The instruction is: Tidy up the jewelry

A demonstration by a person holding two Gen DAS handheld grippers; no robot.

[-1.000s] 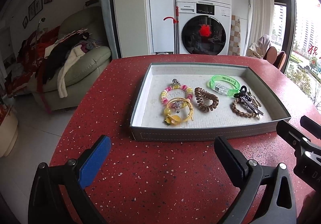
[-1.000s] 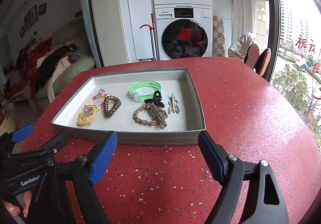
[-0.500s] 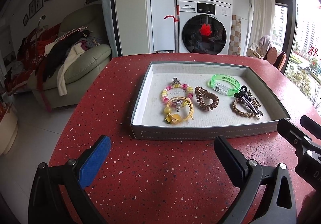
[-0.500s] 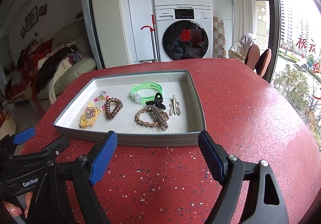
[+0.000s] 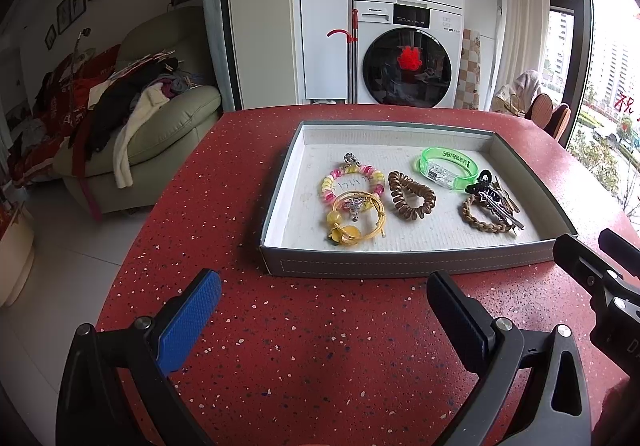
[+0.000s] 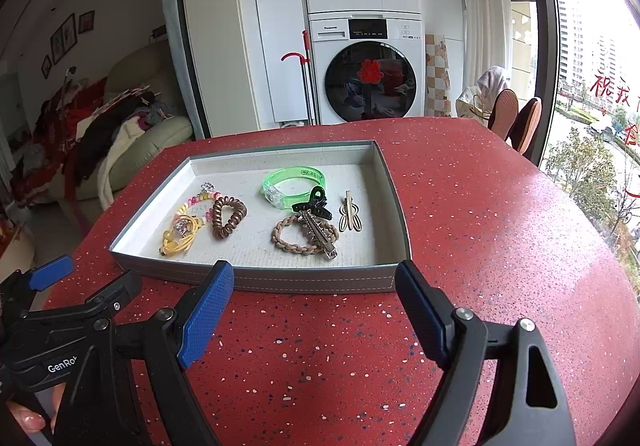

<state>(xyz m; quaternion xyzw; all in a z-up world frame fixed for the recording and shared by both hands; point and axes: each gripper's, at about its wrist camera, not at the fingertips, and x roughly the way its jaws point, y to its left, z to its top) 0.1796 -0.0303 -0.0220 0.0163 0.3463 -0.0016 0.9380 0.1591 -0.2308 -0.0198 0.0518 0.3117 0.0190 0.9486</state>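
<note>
A shallow grey tray (image 5: 400,266) (image 6: 312,280) stands on the red speckled table. Inside lie a pink-yellow bead bracelet (image 5: 352,182), a yellow cord bracelet (image 5: 352,222) (image 6: 178,234), a brown spiral hair tie (image 5: 412,196) (image 6: 228,216), a green plastic bangle (image 5: 450,166) (image 6: 292,182), a braided brown band (image 5: 486,216) (image 6: 300,238), a black claw clip (image 6: 314,202), a silver clip (image 6: 320,234) and a small gold clip (image 6: 350,214). My left gripper (image 5: 324,310) hovers open before the tray's near wall, nothing between its fingers. My right gripper (image 6: 314,310) is open too, just short of the tray's near right part.
The red table (image 6: 500,246) curves away on the right toward a window. Beyond it stand stacked washing machines (image 5: 408,58) and a sofa heaped with clothes (image 5: 132,118) on the left. A fingertip of the person (image 6: 30,420) shows at the lower left of the right wrist view.
</note>
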